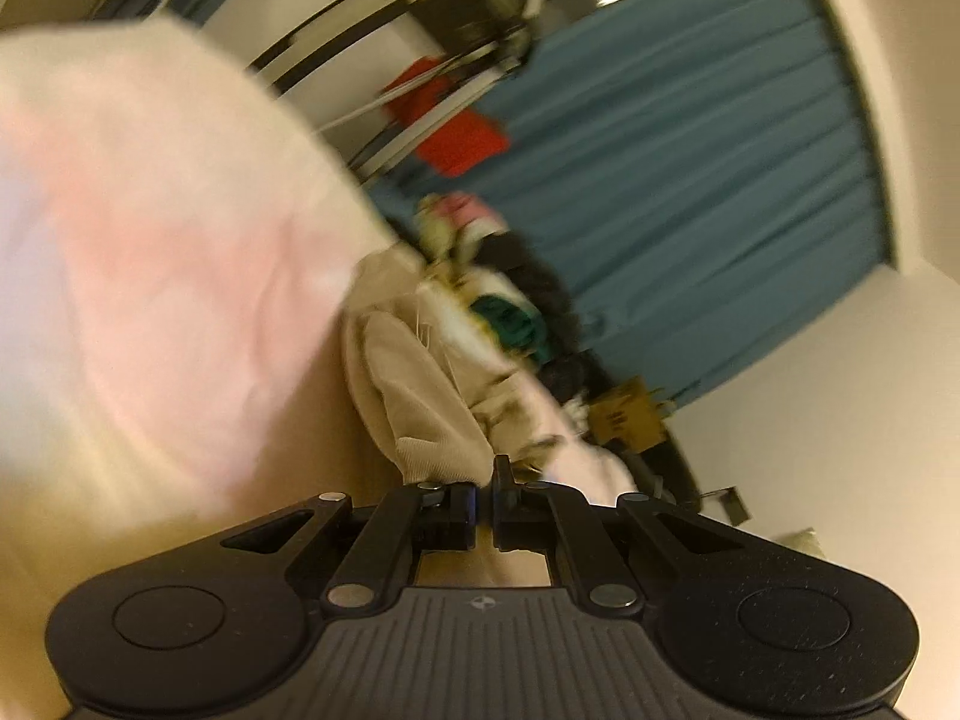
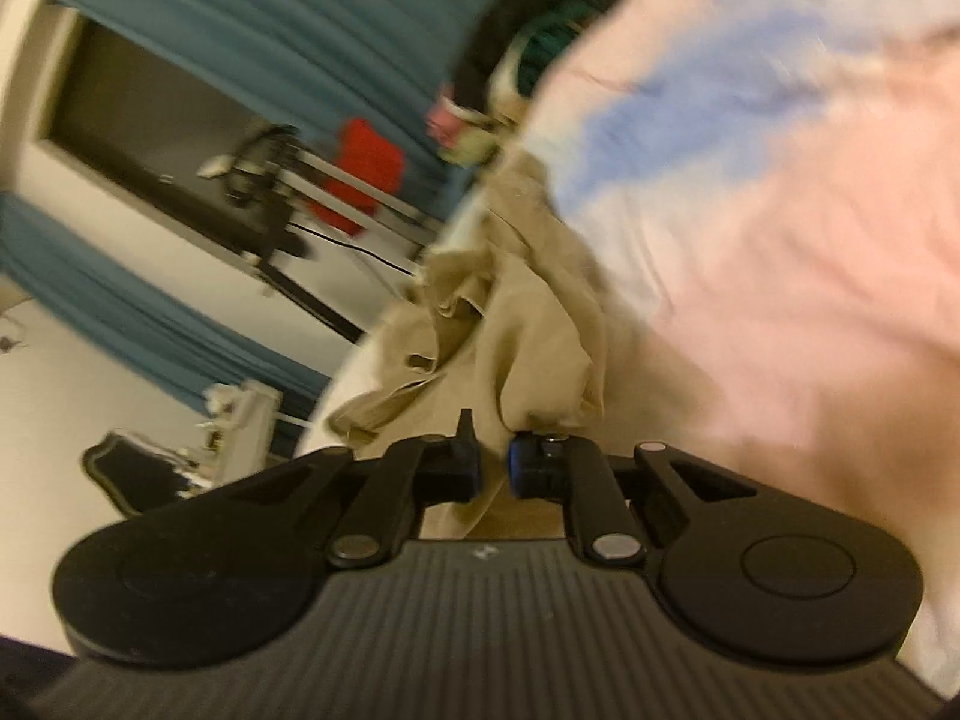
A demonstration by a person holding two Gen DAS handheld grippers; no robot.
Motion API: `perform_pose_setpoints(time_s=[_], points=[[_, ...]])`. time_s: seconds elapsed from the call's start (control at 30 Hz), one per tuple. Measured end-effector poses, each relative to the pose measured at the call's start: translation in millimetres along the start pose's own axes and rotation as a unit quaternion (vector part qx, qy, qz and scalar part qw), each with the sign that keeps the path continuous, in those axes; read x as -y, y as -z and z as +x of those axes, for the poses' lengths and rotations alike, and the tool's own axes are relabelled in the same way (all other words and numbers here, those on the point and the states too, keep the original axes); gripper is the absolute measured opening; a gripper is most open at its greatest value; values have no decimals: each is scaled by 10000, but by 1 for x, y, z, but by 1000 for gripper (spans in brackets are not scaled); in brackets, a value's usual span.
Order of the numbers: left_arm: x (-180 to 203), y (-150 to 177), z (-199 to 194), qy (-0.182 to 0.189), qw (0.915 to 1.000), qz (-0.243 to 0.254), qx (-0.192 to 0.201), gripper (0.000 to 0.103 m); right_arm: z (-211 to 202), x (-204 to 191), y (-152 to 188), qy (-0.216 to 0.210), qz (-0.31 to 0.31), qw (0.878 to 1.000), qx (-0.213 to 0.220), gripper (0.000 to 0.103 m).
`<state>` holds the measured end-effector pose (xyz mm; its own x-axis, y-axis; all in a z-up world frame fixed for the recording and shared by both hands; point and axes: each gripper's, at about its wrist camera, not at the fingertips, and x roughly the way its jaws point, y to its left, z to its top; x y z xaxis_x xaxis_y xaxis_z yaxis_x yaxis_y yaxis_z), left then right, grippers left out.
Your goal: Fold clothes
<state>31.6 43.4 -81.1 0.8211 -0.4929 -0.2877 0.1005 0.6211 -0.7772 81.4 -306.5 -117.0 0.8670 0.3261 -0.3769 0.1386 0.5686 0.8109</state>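
A pale pink garment point(image 1: 138, 276) fills the left of the tilted, blurred left wrist view; in the right wrist view point(image 2: 780, 228) it fills the right, with a blue patch on it. My left gripper point(image 1: 485, 501) has its jaws nearly together, and what lies between them is hidden. My right gripper point(image 2: 493, 462) has its jaws close together with a narrow gap. A beige garment point(image 2: 516, 336) lies crumpled just ahead of it, also in the left wrist view point(image 1: 420, 396).
A pile of other clothes, black, green and pink point(image 1: 510, 288), lies beyond the beige garment. Teal curtains point(image 1: 690, 180) hang behind. A red item point(image 2: 360, 174) hangs on a rack by a dark desk point(image 2: 180, 180).
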Motion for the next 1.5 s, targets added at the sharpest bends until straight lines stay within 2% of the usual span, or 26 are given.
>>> perform_pose_setpoints(time_s=[0.1,0.2,0.27,0.53,0.63,0.7,0.77,0.93,1.03,1.17,1.33,1.4,1.43,1.5], points=[[24,0,-23,138,9997,154,119,4,-31,-20,-1,-30,-399,9992,62,12],[52,11,-39,72,9979,634,118,4,-64,-37,3,-26,-803,9967,115,12],[59,21,-58,50,9974,723,50,4,-84,-39,13,-1,-942,9955,135,12],[72,72,-143,-119,9973,686,-252,4,-168,-29,63,113,-1012,9940,396,12],[65,78,-168,-90,9984,499,-262,4,-182,-26,72,233,-1055,9935,369,12],[63,77,-166,-74,9987,423,-285,5,-187,-24,75,277,-986,9941,345,12],[65,68,-154,-132,9983,473,-327,5,-182,-25,68,262,-879,9953,298,13],[92,27,-104,-368,9928,1064,-401,5,-149,-45,31,162,-960,9947,335,14],[102,3,-57,-562,9886,1300,-516,6,-110,-53,2,283,-934,9947,321,14],[105,-20,14,-915,9798,1681,-575,6,-43,-54,-33,704,-833,9938,216,14],[79,-29,110,-1401,9715,1800,-653,6,42,-23,-62,1148,-503,9920,-160,14],[69,-27,143,-1584,9617,2105,-757,6,74,-5,-69,1259,-415,9904,-381,14],[63,-26,155,-1622,9577,2236,-809,6,87,5,-71,1249,-397,9901,-511,14],[45,-28,174,-1652,9574,2143,-1012,7,107,25,-72,1165,-377,9897,-735,14]])
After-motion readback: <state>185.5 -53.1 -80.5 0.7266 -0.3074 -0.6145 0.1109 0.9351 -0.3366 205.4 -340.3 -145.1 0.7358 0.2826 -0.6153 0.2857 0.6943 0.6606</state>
